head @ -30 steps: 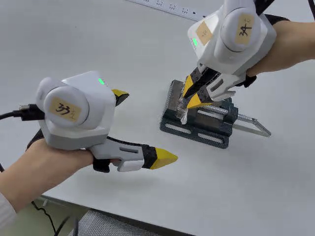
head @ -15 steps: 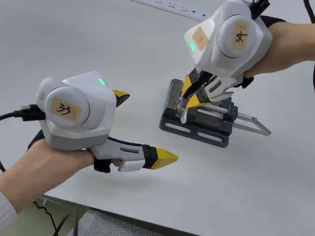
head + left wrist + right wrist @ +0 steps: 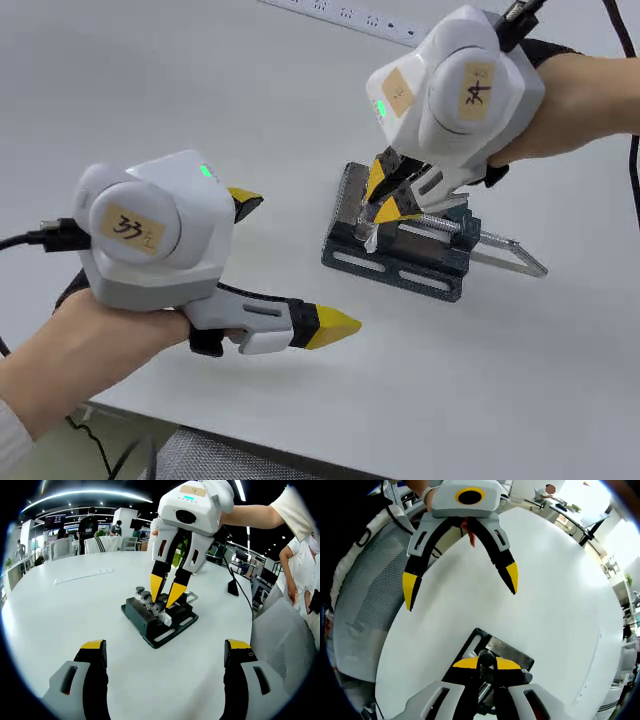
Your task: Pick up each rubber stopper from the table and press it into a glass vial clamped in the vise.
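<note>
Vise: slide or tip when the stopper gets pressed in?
Unlikely to tip: the vise sits low on a wide base. Might slide: no bolts show in its slots, and the table looks smooth. A straight-down push from the right gripper, shut on the stopper, should pin it.

Open-plan office or lab hall, large round white table (image 3: 50,615), curved ceiling light strips (image 3: 90,495), people standing in the background (image 3: 91,526), a person in a white coat (image 3: 295,575), grey mesh office chair (image 3: 360,595), power strip (image 3: 350,14) on the table, distant desks (image 3: 565,502) by bright windows.
</note>
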